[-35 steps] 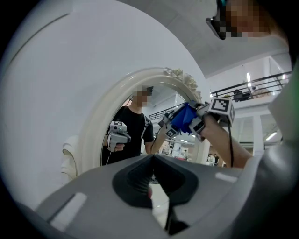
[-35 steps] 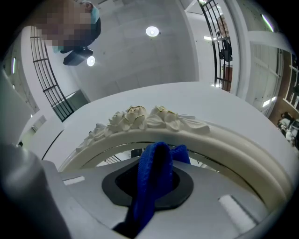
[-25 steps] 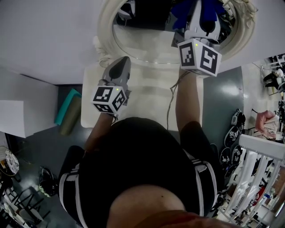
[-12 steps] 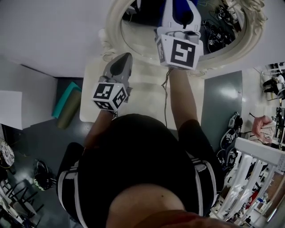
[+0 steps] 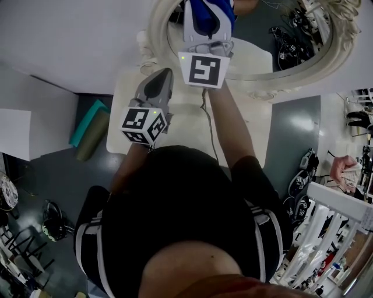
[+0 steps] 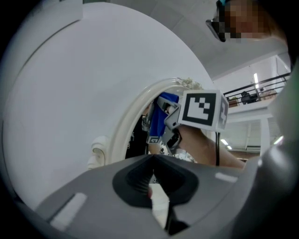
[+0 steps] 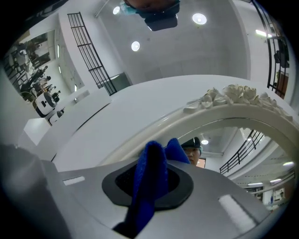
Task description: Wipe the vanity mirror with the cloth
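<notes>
The oval vanity mirror in its ornate cream frame [image 5: 156, 43] stands at the back of the white vanity table [image 5: 186, 131]. My right gripper [image 5: 205, 23] is shut on the blue cloth [image 5: 208, 10] and holds it against the left part of the glass. In the right gripper view the blue cloth [image 7: 150, 179] bunches between the jaws, with the frame [image 7: 219, 109] arching just ahead. My left gripper [image 5: 159, 78] hovers over the table left of the mirror, shut and empty. The left gripper view shows the right gripper's marker cube [image 6: 202, 109] and the cloth [image 6: 162, 115] at the frame [image 6: 133, 123].
A cable [image 5: 211, 134] hangs from the right gripper across the table. A teal and olive roll [image 5: 88, 137] lies on the dark floor to the left. White racks [image 5: 335, 224] and clutter stand at the right. A white wall rises behind the mirror.
The right gripper has carried the cloth leftward across the mirror, from its right side to its left part. The left gripper has stayed put.
</notes>
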The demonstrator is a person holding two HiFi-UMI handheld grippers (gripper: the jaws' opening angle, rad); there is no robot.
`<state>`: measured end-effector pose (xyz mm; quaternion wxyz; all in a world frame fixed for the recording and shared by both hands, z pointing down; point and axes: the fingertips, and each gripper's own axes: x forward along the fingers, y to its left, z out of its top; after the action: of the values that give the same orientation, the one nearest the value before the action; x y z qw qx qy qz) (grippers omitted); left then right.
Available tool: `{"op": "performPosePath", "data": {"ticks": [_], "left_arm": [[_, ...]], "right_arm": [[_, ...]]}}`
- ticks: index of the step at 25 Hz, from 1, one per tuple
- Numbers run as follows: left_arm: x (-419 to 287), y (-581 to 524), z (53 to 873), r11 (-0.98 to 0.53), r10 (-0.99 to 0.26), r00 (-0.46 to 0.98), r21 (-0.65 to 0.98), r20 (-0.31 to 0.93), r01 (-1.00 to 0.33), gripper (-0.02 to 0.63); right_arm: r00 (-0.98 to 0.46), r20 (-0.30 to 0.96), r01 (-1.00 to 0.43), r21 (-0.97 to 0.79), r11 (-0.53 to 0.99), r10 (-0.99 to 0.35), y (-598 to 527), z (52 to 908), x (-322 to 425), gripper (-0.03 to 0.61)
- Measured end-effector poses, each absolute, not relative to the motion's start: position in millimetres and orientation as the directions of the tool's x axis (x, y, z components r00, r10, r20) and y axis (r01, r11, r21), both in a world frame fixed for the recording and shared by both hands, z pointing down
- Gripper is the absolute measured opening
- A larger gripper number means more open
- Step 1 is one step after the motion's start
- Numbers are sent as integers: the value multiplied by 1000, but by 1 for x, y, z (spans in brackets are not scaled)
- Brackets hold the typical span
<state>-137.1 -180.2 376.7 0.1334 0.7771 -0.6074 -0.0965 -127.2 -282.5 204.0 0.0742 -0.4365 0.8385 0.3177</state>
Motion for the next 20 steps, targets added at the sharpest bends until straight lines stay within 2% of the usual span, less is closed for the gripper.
{"op": "performPosePath", "data": {"ticks": [7,20], "left_arm": [[-143,-170,376,-206,-975,223,326,15,-923,9],[-150,-157,373,-195,-979,203,319,-6,-928,9]], "right_arm": [[-644,-362,-732,549,404,-674,-273,246,-151,40],[-688,-327,-699,540,470,-648,-270,277,-159,41]]}}
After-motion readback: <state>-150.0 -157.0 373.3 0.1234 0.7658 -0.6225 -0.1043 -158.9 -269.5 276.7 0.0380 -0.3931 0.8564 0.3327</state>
